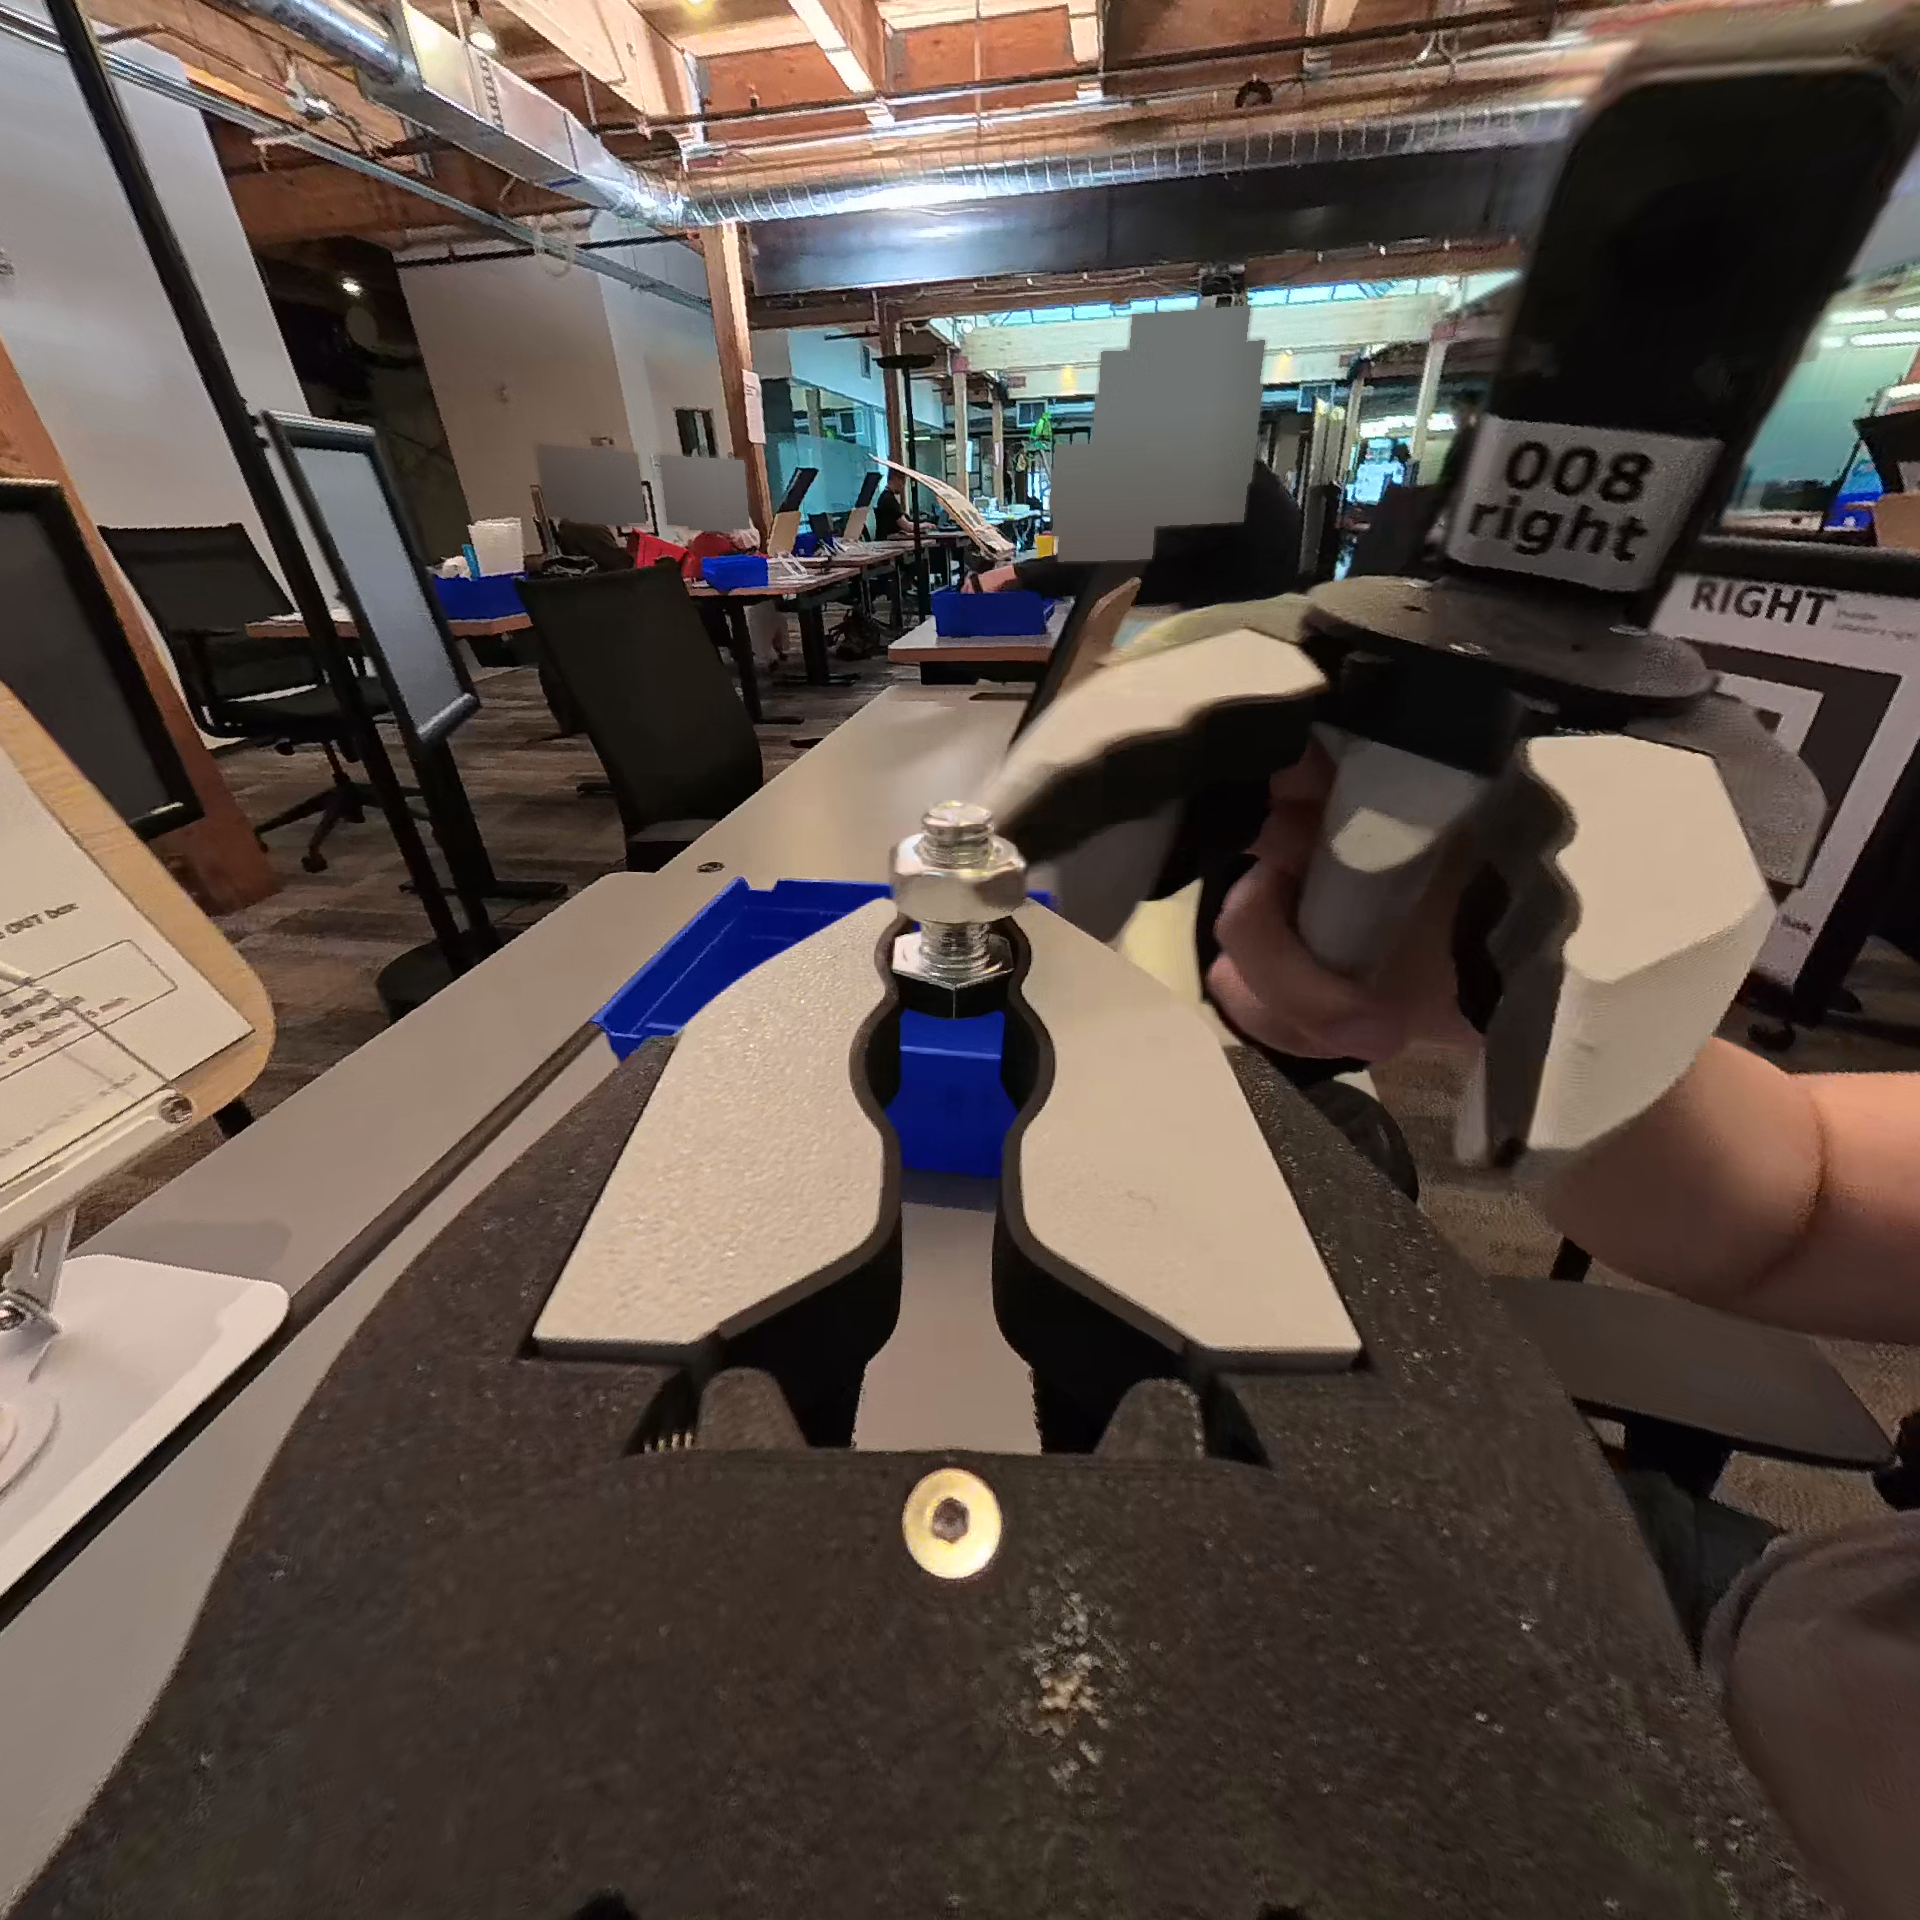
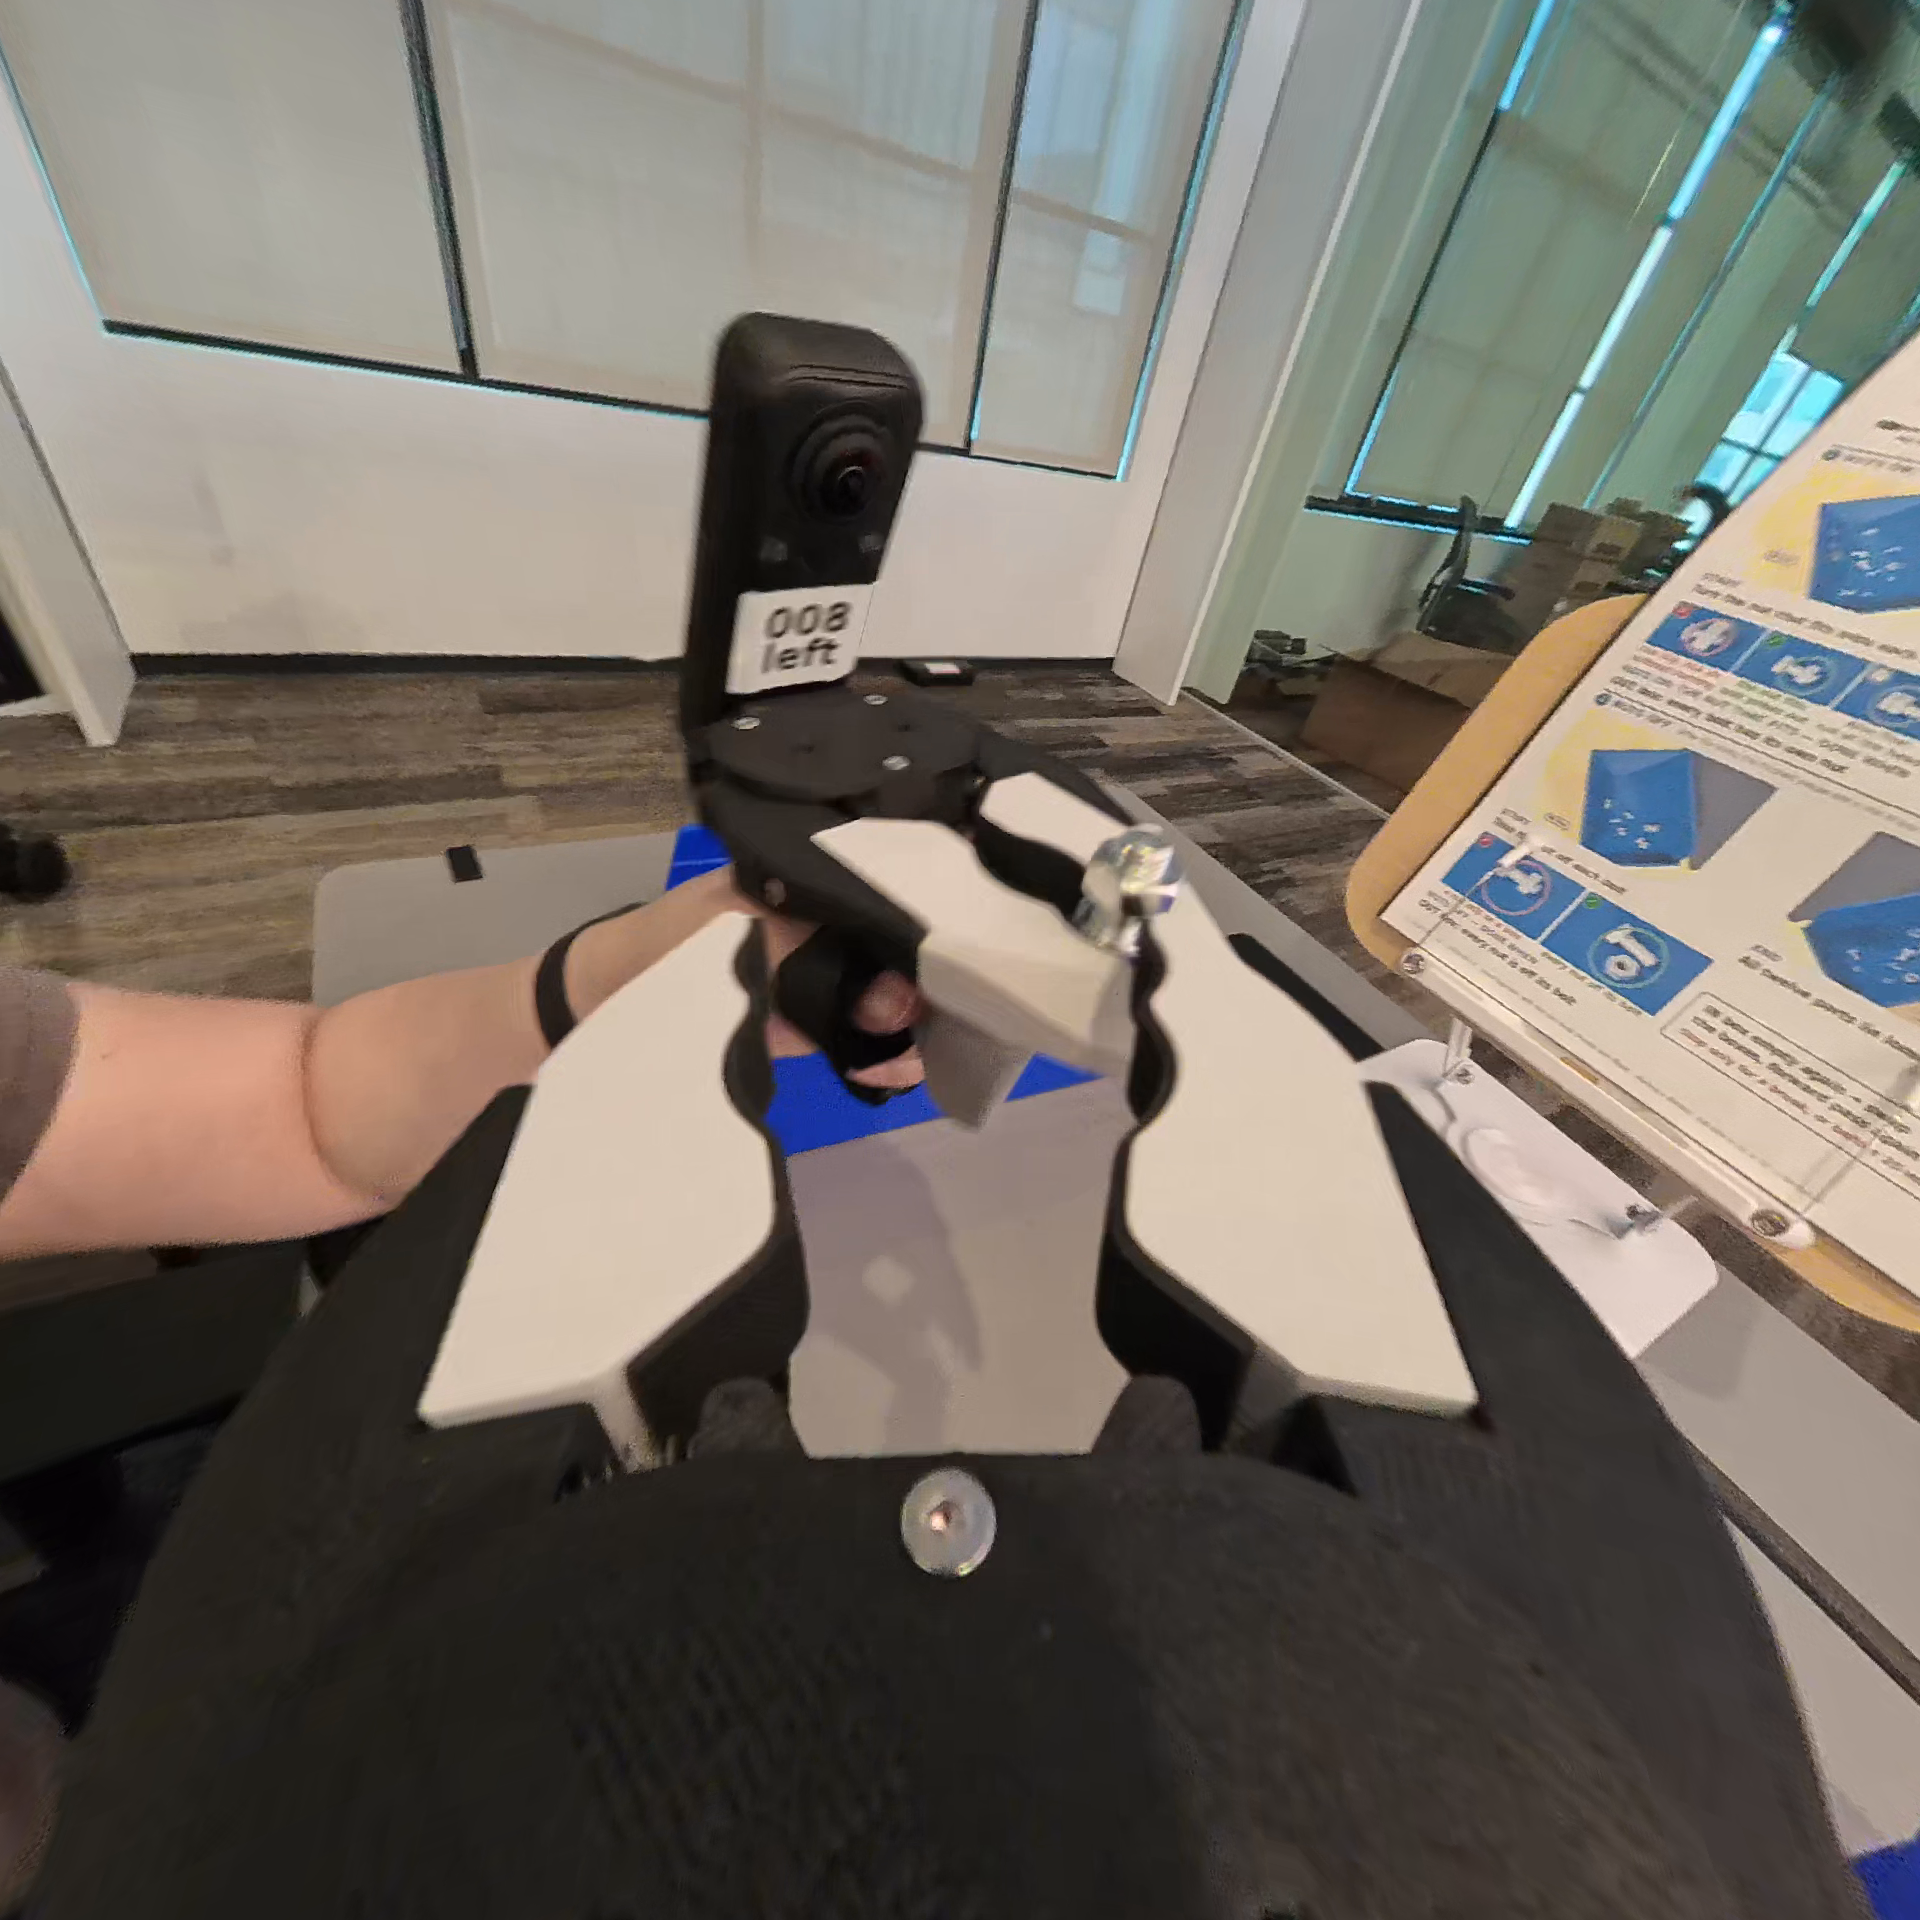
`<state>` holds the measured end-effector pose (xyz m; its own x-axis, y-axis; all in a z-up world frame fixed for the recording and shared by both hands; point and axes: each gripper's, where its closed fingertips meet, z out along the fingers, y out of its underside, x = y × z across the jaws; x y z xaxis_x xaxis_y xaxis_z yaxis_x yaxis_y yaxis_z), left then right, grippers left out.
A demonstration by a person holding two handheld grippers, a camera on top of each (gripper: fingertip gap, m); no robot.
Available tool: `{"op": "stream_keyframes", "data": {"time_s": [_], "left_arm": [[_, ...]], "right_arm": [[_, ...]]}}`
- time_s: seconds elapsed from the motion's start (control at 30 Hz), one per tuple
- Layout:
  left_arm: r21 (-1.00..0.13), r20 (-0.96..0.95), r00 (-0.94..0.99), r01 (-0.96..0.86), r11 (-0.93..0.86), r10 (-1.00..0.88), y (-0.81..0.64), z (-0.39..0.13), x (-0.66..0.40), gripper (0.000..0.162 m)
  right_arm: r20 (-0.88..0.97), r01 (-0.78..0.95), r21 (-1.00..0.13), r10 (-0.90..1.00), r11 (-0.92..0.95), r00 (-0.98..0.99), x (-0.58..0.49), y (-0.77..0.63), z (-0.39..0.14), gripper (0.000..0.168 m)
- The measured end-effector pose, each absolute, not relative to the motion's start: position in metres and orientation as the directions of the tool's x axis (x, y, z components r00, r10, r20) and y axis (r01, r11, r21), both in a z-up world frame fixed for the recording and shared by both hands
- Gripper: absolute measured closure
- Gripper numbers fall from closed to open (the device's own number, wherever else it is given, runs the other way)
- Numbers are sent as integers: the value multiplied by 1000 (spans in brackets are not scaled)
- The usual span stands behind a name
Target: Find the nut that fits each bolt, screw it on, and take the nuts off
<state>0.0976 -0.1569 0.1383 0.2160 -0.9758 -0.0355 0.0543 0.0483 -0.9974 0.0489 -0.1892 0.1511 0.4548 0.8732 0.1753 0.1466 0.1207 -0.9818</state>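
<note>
My left gripper [image 1: 951, 940] is shut on the hex head of a silver bolt [image 1: 951, 961] and holds it upright above the table. A silver nut [image 1: 956, 868] sits on the thread close to the bolt's top end. My right gripper [image 2: 956, 966] is open and empty, with its jaws spread wide. In the left wrist view one of its fingertips [image 1: 1029, 805] is right beside the nut, at its upper right. In the right wrist view the bolt and nut [image 2: 1127, 883] are blurred and show just off my right-hand finger [image 2: 1247, 1143].
A blue bin [image 1: 727, 956] stands on the grey table [image 1: 416, 1143] below the bolt and also shows in the right wrist view [image 2: 821, 1101]. An instruction board on a stand [image 2: 1714, 883] is at the table's side. Black chairs [image 1: 644, 707] and desks stand beyond.
</note>
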Motion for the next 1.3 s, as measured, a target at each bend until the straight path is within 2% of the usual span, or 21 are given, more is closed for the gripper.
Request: {"op": "stream_keyframes", "data": {"time_s": [0.07,0.23,0.4,0.43,0.5,0.67,0.9,1.3], "left_arm": [[-997,-28,216,64,43,-976,-155,141,94,148],[-998,-44,194,42,53,-980,-162,137,101,148],[-998,-50,198,30,57,-979,-161,133,104,148],[-998,-45,198,33,53,-979,-160,134,103,148],[-998,-38,196,47,48,-980,-160,137,101,148],[-998,-53,175,34,60,-983,-166,135,104,148],[-997,-71,148,19,74,-986,-171,133,108,148],[-997,-75,145,23,79,-987,-172,135,106,148]], "right_arm": [[168,130,-984,881,122,442,53,-199,154,105],[146,105,-989,861,108,487,57,-182,159,102],[101,94,-993,888,65,449,50,-180,152,100],[110,99,-992,885,73,452,52,-182,152,102],[138,96,-990,878,105,459,60,-187,155,118],[102,44,-995,867,92,488,72,-175,162,124],[92,80,-995,897,64,433,66,-170,150,148],[31,-8,-999,925,37,378,64,-171,155,146]]}}
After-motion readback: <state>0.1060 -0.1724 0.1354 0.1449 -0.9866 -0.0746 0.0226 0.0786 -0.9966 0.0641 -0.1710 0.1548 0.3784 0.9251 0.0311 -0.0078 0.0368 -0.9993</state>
